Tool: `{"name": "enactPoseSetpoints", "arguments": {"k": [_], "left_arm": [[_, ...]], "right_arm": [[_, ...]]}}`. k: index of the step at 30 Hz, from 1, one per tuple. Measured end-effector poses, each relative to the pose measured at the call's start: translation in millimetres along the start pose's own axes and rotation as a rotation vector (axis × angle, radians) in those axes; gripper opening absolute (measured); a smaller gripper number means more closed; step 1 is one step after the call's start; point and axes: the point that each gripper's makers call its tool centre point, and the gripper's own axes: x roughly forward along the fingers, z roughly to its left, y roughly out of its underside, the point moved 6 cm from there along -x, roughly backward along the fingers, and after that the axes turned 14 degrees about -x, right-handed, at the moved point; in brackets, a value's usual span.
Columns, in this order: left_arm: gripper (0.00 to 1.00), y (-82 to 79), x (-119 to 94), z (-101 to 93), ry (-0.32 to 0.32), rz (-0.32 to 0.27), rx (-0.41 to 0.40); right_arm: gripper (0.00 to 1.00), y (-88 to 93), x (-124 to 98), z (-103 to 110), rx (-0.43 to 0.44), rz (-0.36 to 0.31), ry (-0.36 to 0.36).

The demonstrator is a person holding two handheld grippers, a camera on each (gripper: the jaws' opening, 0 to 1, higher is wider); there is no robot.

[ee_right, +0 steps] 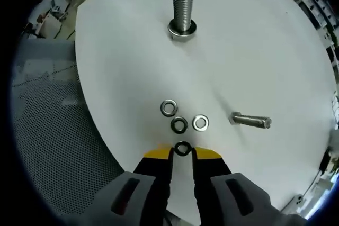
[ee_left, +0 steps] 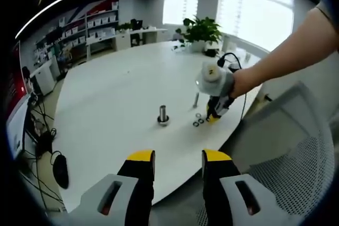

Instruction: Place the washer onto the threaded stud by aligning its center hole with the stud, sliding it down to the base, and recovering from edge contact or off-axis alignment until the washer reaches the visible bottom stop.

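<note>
Right gripper (ee_right: 182,153): jaws parted around the washer (ee_right: 183,148), not clenched; upright threaded stud (ee_right: 182,11) lies at 12 o'clock. Left gripper (ee_left: 178,158): jaws released, farther off.

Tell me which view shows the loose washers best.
The right gripper view: four washers lie close ahead, each ring distinct, one between the right tool tips. The left gripper view shows them as tiny dark rings under the right tool.

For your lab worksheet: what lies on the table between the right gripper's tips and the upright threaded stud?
In the right gripper view, three loose washers lie between the right gripper and the upright stud; beyond them, bare white table.
</note>
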Motion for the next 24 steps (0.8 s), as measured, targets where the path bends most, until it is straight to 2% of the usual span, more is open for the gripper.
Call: {"name": "enactPoseSetpoints", "arguments": {"k": [4, 8, 12, 16, 19, 24], "left_arm": [[0.33, -0.6, -0.5, 0.7, 0.000, -0.006, -0.005], [0.33, -0.9, -0.5, 0.0, 0.003, -0.007, -0.001], [0.33, -1.4, -0.8, -0.3, 0.008, -0.011, -0.005], [0.33, -1.4, -1.2, -0.8, 0.012, -0.012, -0.006], [0.33, -1.9, -1.4, -1.1, 0.015, -0.016, -0.003], [0.33, -3.0, -1.8, -1.1, 0.020, -0.023, -0.008]], "right_arm": [[0.17, -1.9, 0.3, 1.7, -0.033, 0.032, 0.000], [0.16, -3.5, 1.3, -1.3, 0.008, 0.057, -0.005], [0.16, -5.2, 1.1, 2.1, -0.026, 0.087, -0.001], [0.16, -5.1, 1.2, 0.5, 0.019, 0.095, 0.006], [0.16, -4.3, 1.3, 0.8, 0.020, 0.094, 0.010], [0.16, 0.5, 0.1, 4.6, 0.037, 0.016, 0.058]]}}
